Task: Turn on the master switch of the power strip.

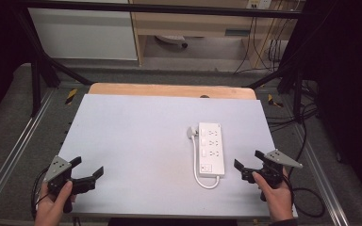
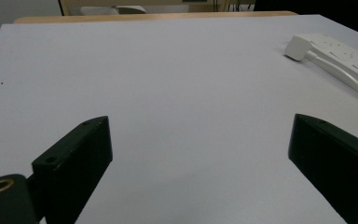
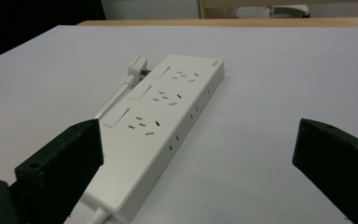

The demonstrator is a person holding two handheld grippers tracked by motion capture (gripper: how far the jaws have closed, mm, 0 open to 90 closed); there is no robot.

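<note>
Two grippers: left gripper [image 1: 88, 168] jaws apart, empty | right gripper [image 1: 248, 159] likewise | power strip [image 1: 211, 147] markings unreadable

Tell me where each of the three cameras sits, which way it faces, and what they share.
High view: above the near edge, looking down on the white table; both hands, left gripper and right gripper show.
Left gripper view: low, facing across the table between its open black jaws.
Right gripper view: low, facing the white three-socket power strip between its open jaws.
All three share the strip and its white plug.
</note>
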